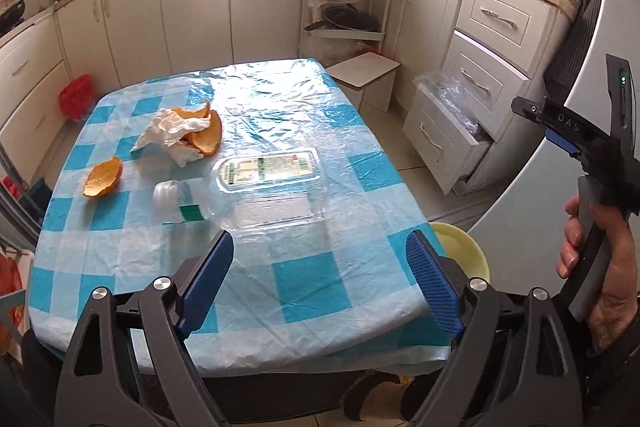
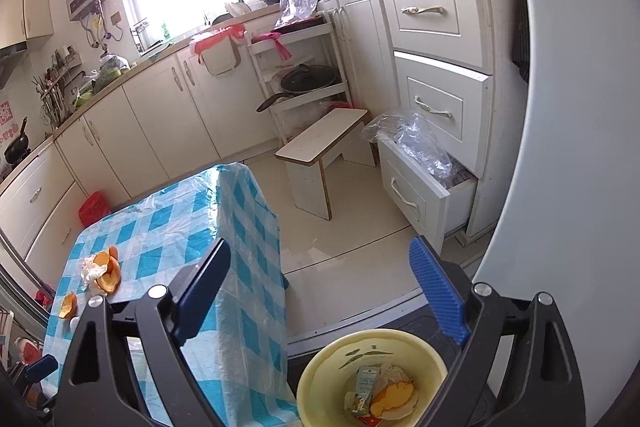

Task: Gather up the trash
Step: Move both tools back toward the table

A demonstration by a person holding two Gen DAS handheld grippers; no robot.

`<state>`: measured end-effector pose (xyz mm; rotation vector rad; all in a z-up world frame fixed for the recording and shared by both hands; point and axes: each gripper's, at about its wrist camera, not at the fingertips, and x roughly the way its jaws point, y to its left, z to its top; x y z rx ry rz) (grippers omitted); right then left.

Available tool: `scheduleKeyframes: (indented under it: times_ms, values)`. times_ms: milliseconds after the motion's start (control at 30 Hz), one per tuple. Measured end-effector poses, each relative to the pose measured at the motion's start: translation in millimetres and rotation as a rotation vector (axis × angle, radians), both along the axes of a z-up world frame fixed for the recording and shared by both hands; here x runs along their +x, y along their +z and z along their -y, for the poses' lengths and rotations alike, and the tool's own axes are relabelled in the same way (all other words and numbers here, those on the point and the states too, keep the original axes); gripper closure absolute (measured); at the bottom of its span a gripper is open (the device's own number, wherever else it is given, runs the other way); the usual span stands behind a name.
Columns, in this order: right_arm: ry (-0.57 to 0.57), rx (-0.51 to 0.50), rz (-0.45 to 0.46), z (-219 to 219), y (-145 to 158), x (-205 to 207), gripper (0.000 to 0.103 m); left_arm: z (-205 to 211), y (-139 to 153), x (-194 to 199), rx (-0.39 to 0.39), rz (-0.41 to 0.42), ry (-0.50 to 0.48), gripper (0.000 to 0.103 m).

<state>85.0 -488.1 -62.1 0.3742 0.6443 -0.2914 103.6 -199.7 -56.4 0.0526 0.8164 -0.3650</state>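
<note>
On the blue checked table [image 1: 304,279] lie orange peels [image 1: 103,178] [image 1: 208,137], a crumpled white tissue [image 1: 168,135], a small clear bottle [image 1: 180,203] on its side and a clear plastic clamshell box [image 1: 268,171] with a green label. My left gripper [image 1: 320,275] is open and empty, just short of the box. My right gripper [image 2: 324,291] is open and empty, held above a yellow bin [image 2: 320,375] that holds peel, tissue and a small carton. The bin also shows in the left wrist view [image 1: 464,247], and the peels [image 2: 107,273] in the right wrist view.
A white stool [image 2: 320,143] stands on the floor past the table. A low drawer [image 2: 416,187] is pulled open with clear plastic in it. White cabinets line the walls; a shelf rack [image 2: 304,83] holds pans. A red basket [image 1: 76,97] sits by the left cabinets.
</note>
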Motion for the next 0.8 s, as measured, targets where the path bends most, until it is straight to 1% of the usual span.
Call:
scheduleKeyframes:
  times_ms: [100, 367, 800]
  values:
    - [0.018, 0.005, -0.010, -7, -2, 7, 0.016, -18, 0, -1, -0.008, 0.001, 0.032, 0.018]
    - [0.090, -0.043, -0.042, -32, -5, 21, 0.015, -52, -6, 5, -0.038, -0.033, 0.106, 0.018]
    - [0.120, -0.047, -0.059, -39, -9, 27, 0.014, -60, -6, 7, -0.049, -0.041, 0.124, 0.017]
